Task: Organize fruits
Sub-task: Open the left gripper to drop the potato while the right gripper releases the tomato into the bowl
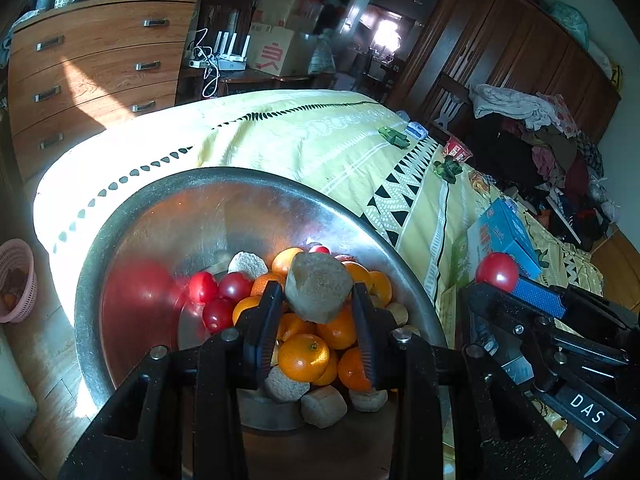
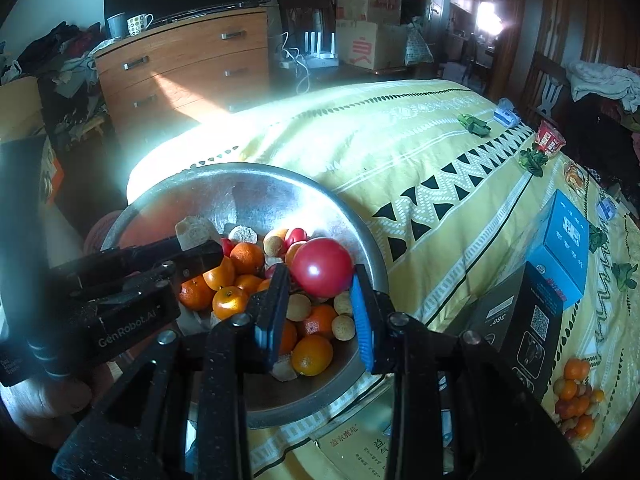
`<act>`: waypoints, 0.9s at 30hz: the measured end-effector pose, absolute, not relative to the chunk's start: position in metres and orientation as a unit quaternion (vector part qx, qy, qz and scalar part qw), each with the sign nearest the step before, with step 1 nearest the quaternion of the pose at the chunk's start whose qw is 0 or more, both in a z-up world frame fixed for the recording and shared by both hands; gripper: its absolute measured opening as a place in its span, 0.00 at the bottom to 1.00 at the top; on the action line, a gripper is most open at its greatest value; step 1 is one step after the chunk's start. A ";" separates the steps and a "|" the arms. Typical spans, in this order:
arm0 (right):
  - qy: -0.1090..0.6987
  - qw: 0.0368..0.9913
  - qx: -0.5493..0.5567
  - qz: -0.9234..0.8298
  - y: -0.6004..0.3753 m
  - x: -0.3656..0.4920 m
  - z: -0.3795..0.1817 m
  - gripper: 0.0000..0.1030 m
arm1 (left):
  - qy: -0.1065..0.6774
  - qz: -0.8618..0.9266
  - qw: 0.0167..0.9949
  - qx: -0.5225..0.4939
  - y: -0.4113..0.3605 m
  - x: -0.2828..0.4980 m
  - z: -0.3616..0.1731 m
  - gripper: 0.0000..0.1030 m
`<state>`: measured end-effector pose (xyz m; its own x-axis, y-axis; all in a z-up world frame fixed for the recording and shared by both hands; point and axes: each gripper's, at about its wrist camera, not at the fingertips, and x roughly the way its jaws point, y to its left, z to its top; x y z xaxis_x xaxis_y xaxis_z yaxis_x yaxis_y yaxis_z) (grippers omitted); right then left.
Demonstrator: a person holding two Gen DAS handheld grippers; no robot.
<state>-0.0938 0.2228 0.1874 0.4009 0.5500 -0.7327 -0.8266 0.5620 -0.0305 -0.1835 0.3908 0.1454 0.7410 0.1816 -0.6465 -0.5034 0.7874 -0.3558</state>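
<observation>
Fingers (image 2: 280, 304) over yellow tablecloth (image 2: 400, 152), wooden dresser (image 2: 180, 72) behind

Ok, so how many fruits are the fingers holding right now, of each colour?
red fruit: 1, in the right fingers
brown fruit: 1, in the left fingers
Total: 2

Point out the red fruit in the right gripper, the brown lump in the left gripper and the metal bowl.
red fruit (image 2: 322, 267): right wrist view, its front.
brown lump (image 1: 318, 286): left wrist view, its middle.
metal bowl (image 1: 224, 216): left wrist view, inner wall.
</observation>
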 end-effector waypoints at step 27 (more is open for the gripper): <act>0.368 0.802 -0.200 0.426 0.230 -0.093 0.172 0.32 | 0.310 0.204 0.887 -0.273 0.395 -0.186 0.137 0.43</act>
<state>-0.0933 0.2295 0.1719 0.3660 0.5361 -0.7607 -0.8304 0.5571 -0.0069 -0.1858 0.3950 0.1369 0.7241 0.1933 -0.6621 -0.5323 0.7671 -0.3582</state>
